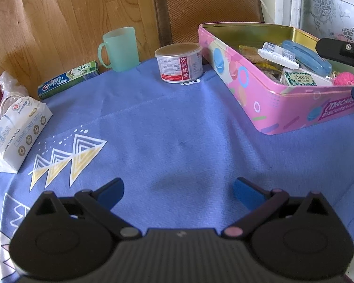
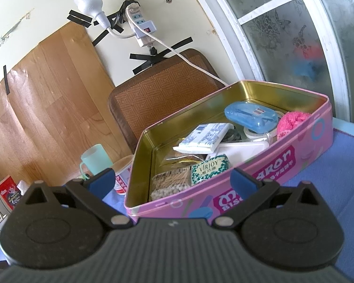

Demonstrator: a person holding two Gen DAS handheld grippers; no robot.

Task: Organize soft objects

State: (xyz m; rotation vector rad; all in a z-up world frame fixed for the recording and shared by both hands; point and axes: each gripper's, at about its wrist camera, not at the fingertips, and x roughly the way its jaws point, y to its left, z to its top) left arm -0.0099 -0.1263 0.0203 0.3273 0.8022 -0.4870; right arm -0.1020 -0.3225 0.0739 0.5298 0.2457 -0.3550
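Mostly done by the look: pink fluffy scrunchie and small tissue packs already inside pink macaron tin, white wipes pack left of tin remains; left gripper and right gripper both spread, empty.

- Left wrist view: sits low above the blue patterned tablecloth, looking forward and slightly down across it toward the wood-panelled wall; the open pink biscuit tin lies ahead to the right, at middling range.
- Right wrist view: close against the same pink tin, just over its near wall, tilted upward to take in its contents, wall and frosted window.
- Shared: the tin, pale green plastic mug, woven brown chair back.
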